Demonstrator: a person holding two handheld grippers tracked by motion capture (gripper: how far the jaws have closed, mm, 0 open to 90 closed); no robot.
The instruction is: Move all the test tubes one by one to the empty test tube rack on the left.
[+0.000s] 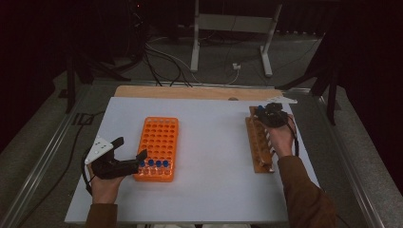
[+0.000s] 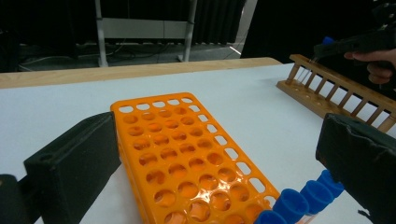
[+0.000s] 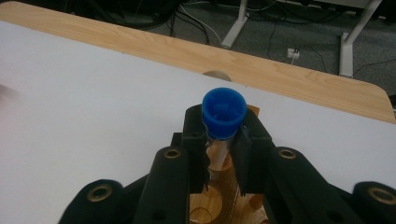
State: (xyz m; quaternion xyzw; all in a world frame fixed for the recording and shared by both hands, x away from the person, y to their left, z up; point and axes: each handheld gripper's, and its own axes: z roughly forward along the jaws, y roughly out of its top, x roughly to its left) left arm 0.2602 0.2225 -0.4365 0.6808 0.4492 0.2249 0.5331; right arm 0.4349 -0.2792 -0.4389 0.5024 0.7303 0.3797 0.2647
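Observation:
An orange tube rack (image 1: 160, 142) lies left of the table's middle, with several blue-capped tubes (image 1: 153, 164) in its nearest row. My left gripper (image 1: 130, 148) stands open at the rack's near left corner. In the left gripper view the orange rack (image 2: 187, 158) and the blue caps (image 2: 299, 203) lie ahead between the wide jaws. My right gripper (image 3: 223, 135) is shut on a clear tube with a blue cap (image 3: 224, 112), held upright over the far end of the wooden rack (image 1: 260, 142). The right gripper (image 1: 271, 114) is at the table's far right.
The white table top (image 1: 214, 166) has a bare wooden strip (image 1: 190, 91) along its far edge. Beyond it on the floor are cables and a white desk frame (image 1: 228, 28). In the left gripper view the wooden rack (image 2: 327, 93) stands to the right.

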